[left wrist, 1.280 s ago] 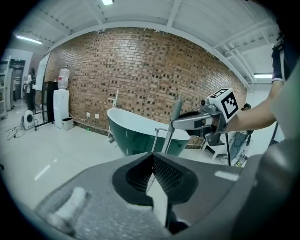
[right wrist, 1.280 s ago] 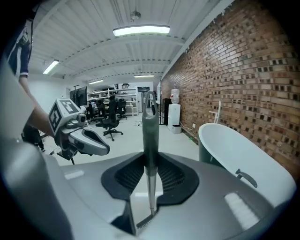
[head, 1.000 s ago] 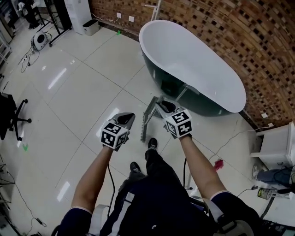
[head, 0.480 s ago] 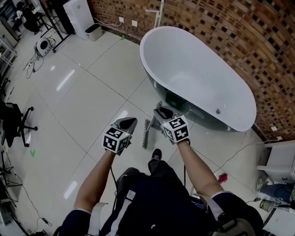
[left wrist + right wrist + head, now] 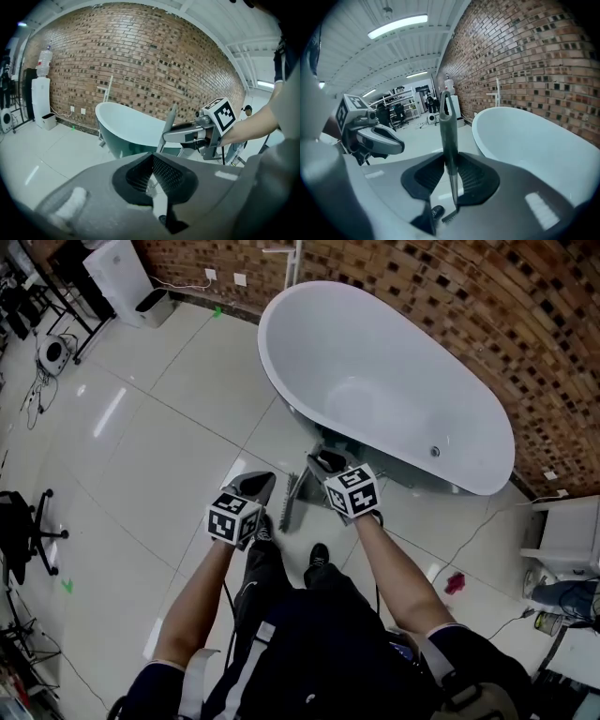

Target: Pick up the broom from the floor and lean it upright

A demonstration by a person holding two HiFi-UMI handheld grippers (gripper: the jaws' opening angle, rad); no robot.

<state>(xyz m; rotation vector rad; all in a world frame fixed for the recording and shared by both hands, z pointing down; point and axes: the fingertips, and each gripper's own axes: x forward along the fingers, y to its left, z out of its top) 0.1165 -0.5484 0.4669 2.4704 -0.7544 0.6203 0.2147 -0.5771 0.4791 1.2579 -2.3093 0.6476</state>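
Clamping the broom (image 5: 446, 126) by its slim grey handle, the right gripper (image 5: 450, 161) has its jaws partly apart, pads pressed on the stick. The brush end hangs at 6 o'clock toward the floor (image 5: 159, 446). At 9 o'clock of the broom, the left gripper (image 5: 151, 157) has its jaws closed on nothing. The bathtub (image 5: 375, 362) sits at 12 o'clock.

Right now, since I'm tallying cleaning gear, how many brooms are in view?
1. The broom is clamped in the right gripper, handle up and brush end down, in front of the bathtub. Another could lie hidden behind the bathtub.
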